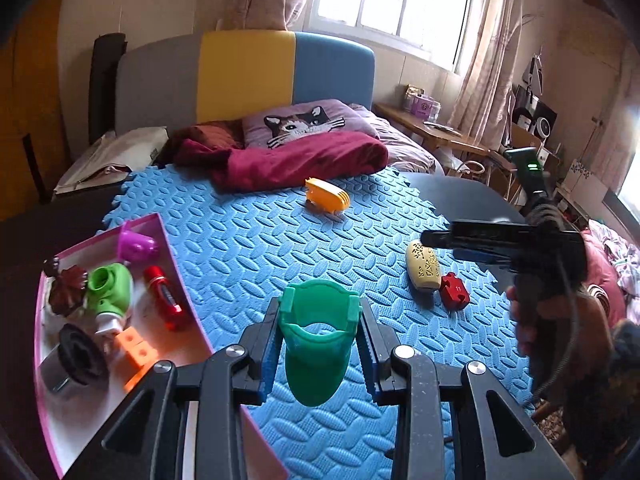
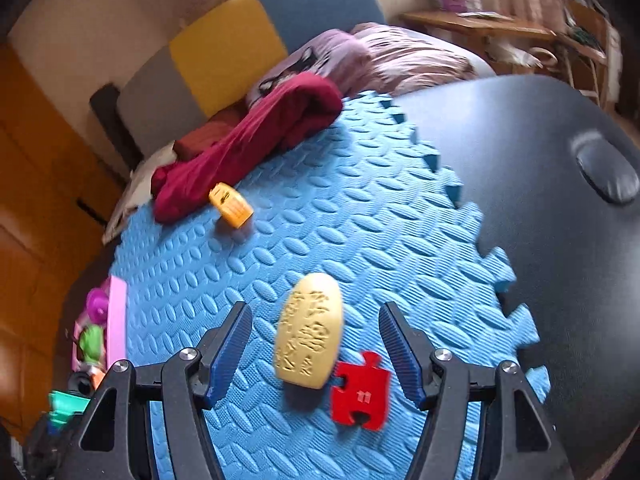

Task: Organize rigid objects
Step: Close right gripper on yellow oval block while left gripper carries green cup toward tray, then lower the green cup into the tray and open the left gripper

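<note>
A blue foam mat covers the dark table, with a pink tray of toys at its left edge. The left gripper clamps a green cup-like piece above the mat's near edge. The right gripper, jaws wide and empty, hovers over a yellow oval apparently touching a red puzzle piece near the right edge.

Green cup between left fingers

pink box near corner hidden behind gripper frame; cut off.
</note>
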The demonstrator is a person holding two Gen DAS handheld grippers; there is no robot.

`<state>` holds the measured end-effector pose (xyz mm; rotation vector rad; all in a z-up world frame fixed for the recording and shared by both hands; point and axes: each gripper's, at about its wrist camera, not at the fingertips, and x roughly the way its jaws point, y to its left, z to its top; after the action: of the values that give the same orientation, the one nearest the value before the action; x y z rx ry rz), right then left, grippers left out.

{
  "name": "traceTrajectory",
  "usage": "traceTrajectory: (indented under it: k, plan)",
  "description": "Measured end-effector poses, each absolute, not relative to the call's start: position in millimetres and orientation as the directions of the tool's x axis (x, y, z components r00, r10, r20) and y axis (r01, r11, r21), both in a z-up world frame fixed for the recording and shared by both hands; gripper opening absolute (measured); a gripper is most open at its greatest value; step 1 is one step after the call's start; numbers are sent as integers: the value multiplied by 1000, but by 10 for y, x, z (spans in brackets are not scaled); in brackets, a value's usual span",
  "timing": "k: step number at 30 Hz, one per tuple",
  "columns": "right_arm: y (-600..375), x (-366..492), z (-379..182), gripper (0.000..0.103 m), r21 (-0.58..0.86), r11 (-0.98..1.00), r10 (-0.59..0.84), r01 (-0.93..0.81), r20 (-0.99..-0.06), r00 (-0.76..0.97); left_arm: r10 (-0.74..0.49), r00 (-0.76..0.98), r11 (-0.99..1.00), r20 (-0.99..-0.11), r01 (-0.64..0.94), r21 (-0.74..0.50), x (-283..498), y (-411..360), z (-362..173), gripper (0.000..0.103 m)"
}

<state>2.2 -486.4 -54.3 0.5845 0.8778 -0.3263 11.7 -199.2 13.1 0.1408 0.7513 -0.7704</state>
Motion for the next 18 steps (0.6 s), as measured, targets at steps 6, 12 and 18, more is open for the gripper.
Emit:
traceTrajectory:
  k: [6, 12, 18]
  plan:
    - [-4756, 319, -812, 62, 210, 859, -56, 467, -869, 492, -583, 480, 737, -655, 652, -178, 115, -1775, 163, 35]
    - [-4579, 329, -820, 44, 78, 908, -146, 412, -863, 484, -576, 493, 757, -652, 624, -196, 144, -1607, 161, 35]
    - [-4530, 310, -822, 46, 51, 918, -161, 393, -858, 488, -561, 521, 782, -643, 589, -204, 195, -1405, 201, 35]
